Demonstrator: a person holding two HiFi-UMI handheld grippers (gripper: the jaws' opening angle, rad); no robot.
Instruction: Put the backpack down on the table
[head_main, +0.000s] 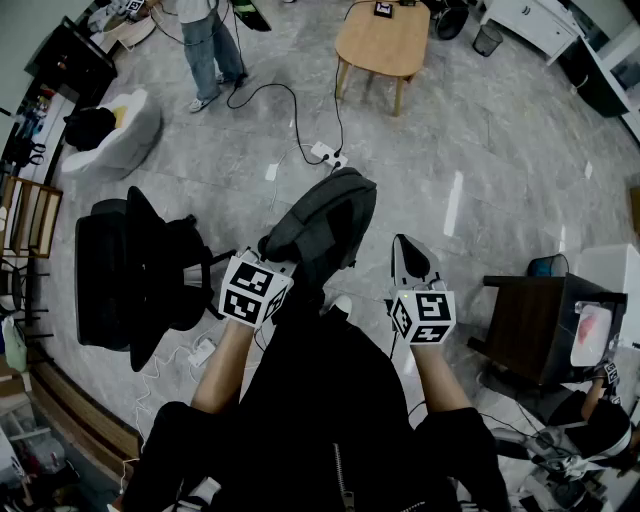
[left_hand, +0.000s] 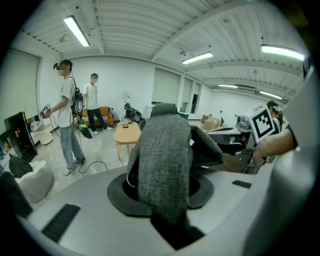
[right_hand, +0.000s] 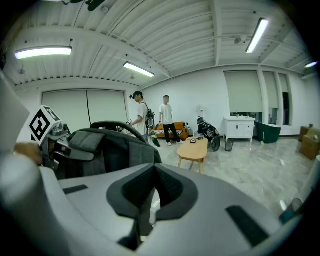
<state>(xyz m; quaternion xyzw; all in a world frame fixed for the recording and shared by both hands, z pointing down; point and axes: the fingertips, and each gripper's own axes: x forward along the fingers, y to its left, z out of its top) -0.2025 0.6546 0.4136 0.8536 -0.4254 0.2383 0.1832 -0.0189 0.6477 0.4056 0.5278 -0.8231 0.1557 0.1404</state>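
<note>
Carrying stage, with the backpack (head_main: 325, 225) in the air. Your left tongs (left_hand: 165, 192) are clamped on a thick grey strap (left_hand: 165, 150) that fills the space between their pads. The bag hangs from that grip just ahead of you, over the floor (head_main: 480, 150) and resting on nothing.

Your right tongs (right_hand: 150, 197) are held just to the right of the bag and apart from it. Their pads are drawn almost together. A thin dark strip shows in the slit between them; it may be a loose strap end or part of the tongs, and the view is too poor to say which.

The wooden surface (head_main: 380, 40) stands at the far side of the room, well apart from the bag. A dark stand (head_main: 530, 320) sits nearer, on your right. Nothing in view settles which of the two is the goal, though the wooden one looks likelier.

Next, judged from this layout:
- Carry the bag until it hangs squarely over the chosen surface.
- Lower it until its base takes the weight and the strap goes slack.
- Only then open your left tongs. Your right tongs can steady the body if it leans.
</note>
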